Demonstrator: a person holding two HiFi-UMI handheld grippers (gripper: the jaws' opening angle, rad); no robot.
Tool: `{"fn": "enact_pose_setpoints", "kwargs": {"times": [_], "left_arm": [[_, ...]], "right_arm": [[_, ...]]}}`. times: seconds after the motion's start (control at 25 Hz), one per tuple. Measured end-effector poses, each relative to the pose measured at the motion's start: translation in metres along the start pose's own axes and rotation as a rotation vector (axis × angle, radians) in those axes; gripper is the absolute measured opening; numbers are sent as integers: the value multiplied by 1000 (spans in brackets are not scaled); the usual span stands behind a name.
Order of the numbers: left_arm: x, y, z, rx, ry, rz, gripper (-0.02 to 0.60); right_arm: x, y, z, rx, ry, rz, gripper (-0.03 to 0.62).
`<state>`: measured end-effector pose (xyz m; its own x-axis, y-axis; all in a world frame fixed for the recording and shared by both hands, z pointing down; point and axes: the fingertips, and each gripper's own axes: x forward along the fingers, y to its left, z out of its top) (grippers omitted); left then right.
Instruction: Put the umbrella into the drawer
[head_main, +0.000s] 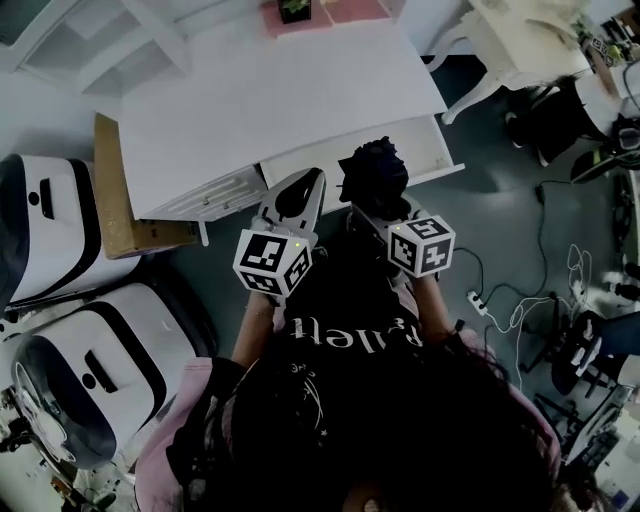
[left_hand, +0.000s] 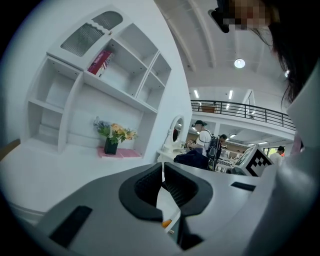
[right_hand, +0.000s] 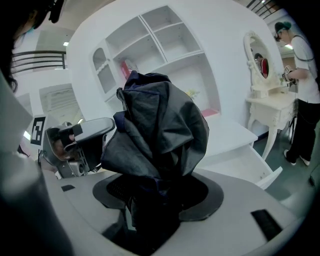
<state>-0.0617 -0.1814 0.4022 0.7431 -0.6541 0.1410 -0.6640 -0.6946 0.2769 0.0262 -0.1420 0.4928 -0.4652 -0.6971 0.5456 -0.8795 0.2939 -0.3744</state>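
A dark folded umbrella (head_main: 375, 172) sticks up from my right gripper (head_main: 378, 207), which is shut on its lower end. In the right gripper view the umbrella (right_hand: 157, 130) fills the middle and hides both pads. It hangs over the front edge of the open white drawer (head_main: 425, 148) under the white desk (head_main: 260, 100). That drawer (right_hand: 240, 162) shows behind the umbrella, to its right. My left gripper (head_main: 303, 185) hovers just left of the umbrella, by the desk's front edge. Its jaws (left_hand: 163, 172) are shut with nothing between them.
Cardboard (head_main: 113, 195) leans at the desk's left end, beside two white rounded units (head_main: 60, 235). A flower pot (left_hand: 110, 145) on a pink mat stands at the desk's back. A white vanity table (head_main: 520, 45) is at the far right. A power strip and cables (head_main: 480, 300) lie on the floor.
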Motion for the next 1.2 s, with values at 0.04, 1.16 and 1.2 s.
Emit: {"fn": "enact_pose_setpoints", "kwargs": {"times": [0.04,1.16,1.2], "left_arm": [[4,3,0,-5,3,16,25],[72,57,-3,-89,-30,455,25],[72,58,-4,-92,-30,467,25]], "right_arm": [[5,-5,1,-8,17,9,279],[137,-131,-20,-715,565,356,279],[141,-133,-26,-734,586,365,279]]}}
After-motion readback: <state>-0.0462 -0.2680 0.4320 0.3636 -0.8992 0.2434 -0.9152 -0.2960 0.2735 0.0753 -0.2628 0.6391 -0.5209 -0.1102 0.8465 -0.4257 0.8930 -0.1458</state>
